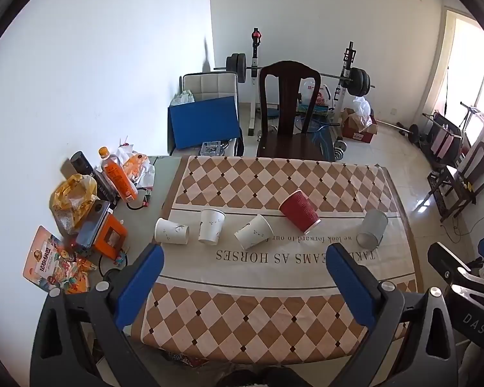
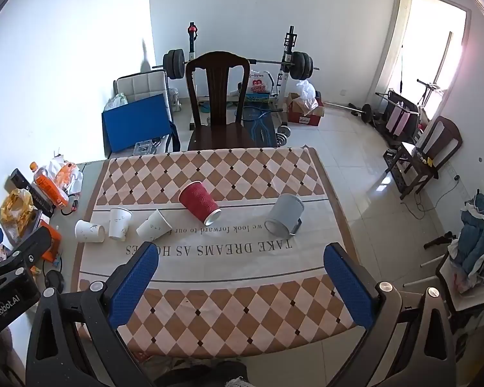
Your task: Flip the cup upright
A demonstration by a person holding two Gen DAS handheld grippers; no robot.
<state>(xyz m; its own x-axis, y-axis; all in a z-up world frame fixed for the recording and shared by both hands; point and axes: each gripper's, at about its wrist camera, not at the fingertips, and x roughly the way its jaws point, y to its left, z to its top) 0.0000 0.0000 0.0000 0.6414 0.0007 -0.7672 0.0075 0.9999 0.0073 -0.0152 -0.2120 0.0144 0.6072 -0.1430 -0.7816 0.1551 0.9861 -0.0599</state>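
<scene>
Both grippers, left (image 1: 243, 267) and right (image 2: 242, 266), held apart above the tablecloth (image 2: 209, 306), five cups tipped over, red cup (image 2: 199, 202) and grey mug (image 2: 284, 215) seen empty.

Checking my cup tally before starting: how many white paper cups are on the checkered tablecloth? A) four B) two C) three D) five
C: three white paper cups sit left of the red ribbed paper cup: the first, the second, the third.

Tablecloth lettering (image 1: 293, 254) partly hidden — right blue pad (image 1: 348, 277) covers it.
</scene>
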